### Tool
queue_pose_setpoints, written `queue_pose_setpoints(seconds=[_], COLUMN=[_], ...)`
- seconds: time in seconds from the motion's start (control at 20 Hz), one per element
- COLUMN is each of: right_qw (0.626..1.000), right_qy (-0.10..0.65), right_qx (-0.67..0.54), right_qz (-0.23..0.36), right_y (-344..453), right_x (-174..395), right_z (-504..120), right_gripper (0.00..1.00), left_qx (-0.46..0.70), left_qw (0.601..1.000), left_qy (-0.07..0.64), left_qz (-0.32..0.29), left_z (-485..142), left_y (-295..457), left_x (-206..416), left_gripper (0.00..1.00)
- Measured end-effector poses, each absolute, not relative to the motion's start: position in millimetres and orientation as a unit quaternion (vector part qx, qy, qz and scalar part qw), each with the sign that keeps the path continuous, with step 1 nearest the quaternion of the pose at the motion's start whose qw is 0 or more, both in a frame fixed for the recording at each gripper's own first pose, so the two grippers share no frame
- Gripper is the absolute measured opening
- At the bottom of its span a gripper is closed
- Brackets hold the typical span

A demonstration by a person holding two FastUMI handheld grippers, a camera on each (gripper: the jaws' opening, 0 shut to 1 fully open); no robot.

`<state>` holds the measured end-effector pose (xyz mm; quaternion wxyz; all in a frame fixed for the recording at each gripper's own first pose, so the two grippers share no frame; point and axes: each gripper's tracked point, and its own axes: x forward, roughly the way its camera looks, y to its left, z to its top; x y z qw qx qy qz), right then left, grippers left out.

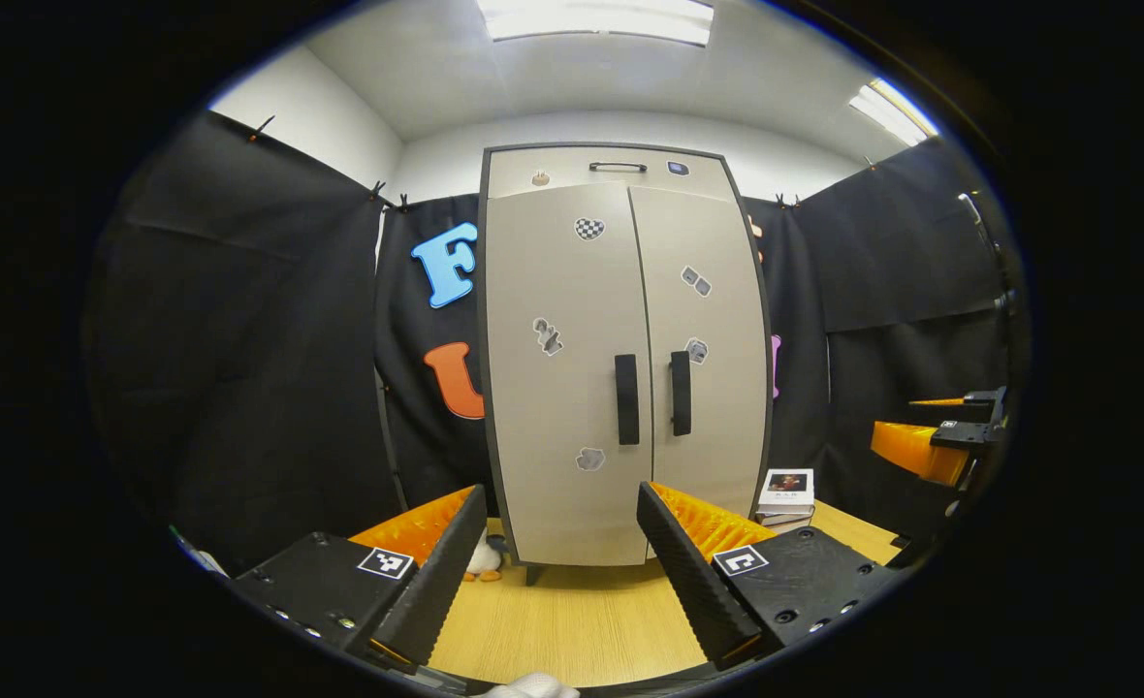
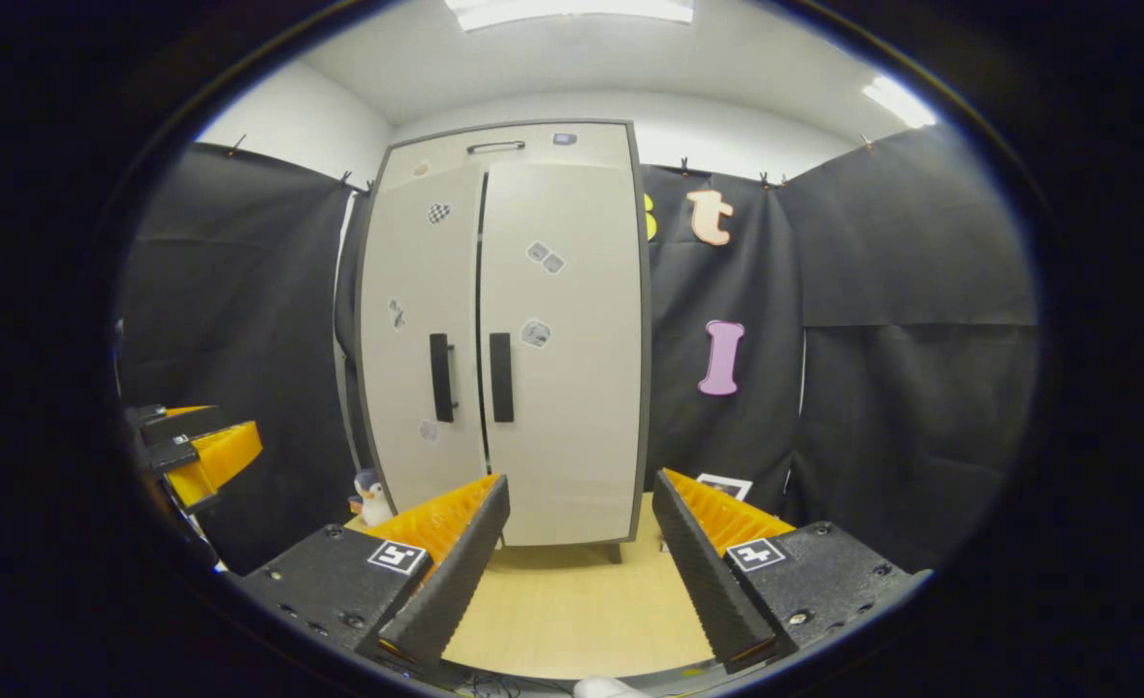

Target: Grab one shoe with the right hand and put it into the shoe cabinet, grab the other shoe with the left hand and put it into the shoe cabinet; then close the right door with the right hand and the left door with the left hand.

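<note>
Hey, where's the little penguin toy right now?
The penguin toy stands on the wooden table at the shoe cabinet's lower left corner in the right gripper view. In the left gripper view it peeks out behind the left gripper.

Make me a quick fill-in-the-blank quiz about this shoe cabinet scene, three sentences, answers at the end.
1. Both doors of the shoe cabinet are ____.
2. The stack of books sits to the ____ of the cabinet in the left gripper view.
3. Beside the cabinet's lower left corner stands a toy ____.

Answers: closed; right; penguin
</note>
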<state>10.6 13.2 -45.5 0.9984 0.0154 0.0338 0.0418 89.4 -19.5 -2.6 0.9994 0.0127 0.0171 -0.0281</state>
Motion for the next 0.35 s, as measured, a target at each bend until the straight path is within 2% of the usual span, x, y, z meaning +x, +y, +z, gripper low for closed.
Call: queue_pose_setpoints(seconds=[0.3, 0.35], right_qw=[0.998, 0.998], right_qy=[0.031, 0.031], right_qx=[0.011, 0.013], right_qz=[0.044, 0.044], right_y=[16.6, 15.8], right_x=[8.8, 9.0], right_z=[-44.3, -44.5], right_gripper=[0.98, 1.00], left_qx=[0.011, 0.012], left_qw=[1.000, 1.000], left_qy=[0.018, 0.017], left_qz=[-0.023, -0.022], left_z=[-4.7, -4.7], left_y=[-16.6, -15.6], left_x=[87.7, 87.8], left_gripper=[0.96, 0.96])
